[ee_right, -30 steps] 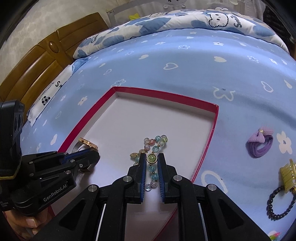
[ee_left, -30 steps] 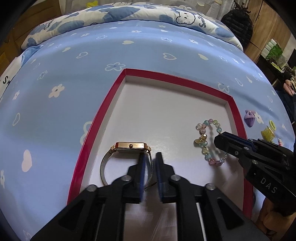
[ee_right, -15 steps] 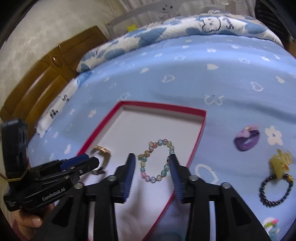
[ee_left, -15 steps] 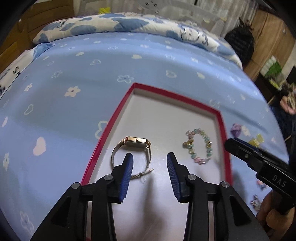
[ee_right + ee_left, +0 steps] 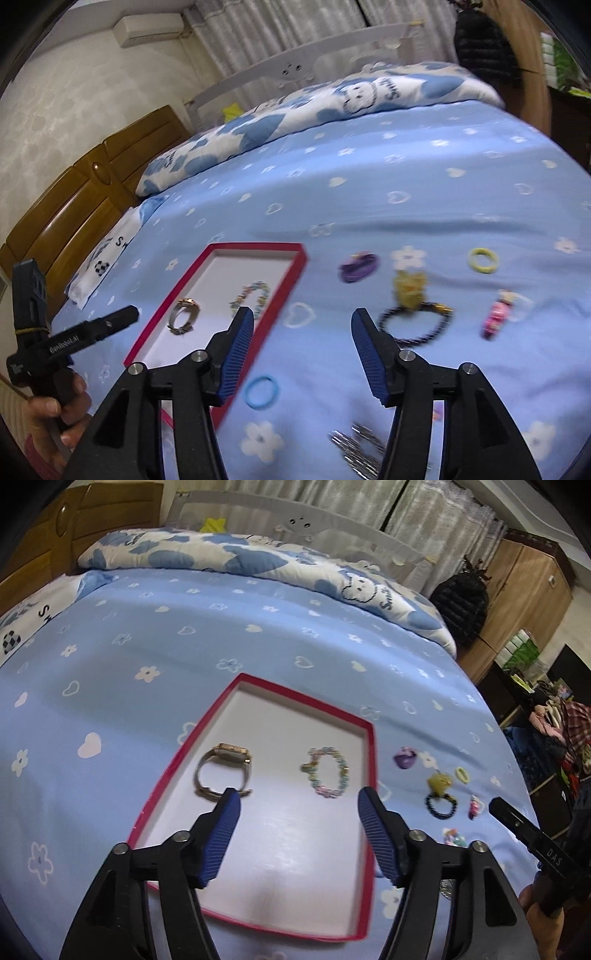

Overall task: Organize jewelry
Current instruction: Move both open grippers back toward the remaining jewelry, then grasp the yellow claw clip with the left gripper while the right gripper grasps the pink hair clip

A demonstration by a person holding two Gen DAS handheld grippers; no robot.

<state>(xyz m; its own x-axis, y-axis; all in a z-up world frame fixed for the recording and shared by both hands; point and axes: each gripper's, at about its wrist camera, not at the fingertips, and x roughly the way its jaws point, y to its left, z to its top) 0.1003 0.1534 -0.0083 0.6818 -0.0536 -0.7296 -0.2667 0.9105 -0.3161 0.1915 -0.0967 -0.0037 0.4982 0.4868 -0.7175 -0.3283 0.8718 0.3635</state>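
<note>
So far two pieces lie in the red tray (image 5: 369, 760): past the left gripper (image 5: 299, 805), jaws just spread wide and empty, a watch (image 5: 223, 771) and beaded bracelet (image 5: 328, 777). Beyond the right gripper (image 5: 301, 325), likewise just opened and empty, a black bracelet (image 5: 417, 326), purple scrunchie (image 5: 358, 266) and blue ring (image 5: 260, 392) wait on the bed (image 5: 406, 177).

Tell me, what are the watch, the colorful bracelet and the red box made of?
The watch looks like metal: a shiny rose-gold case and a thin silvery band, maybe mesh. The colorful bracelet seems to be glass or plastic beads in pale pink, blue and green; the blur leaves that open. The red box looks like matte cardboard, with thin red walls and a plain white inside.
</note>
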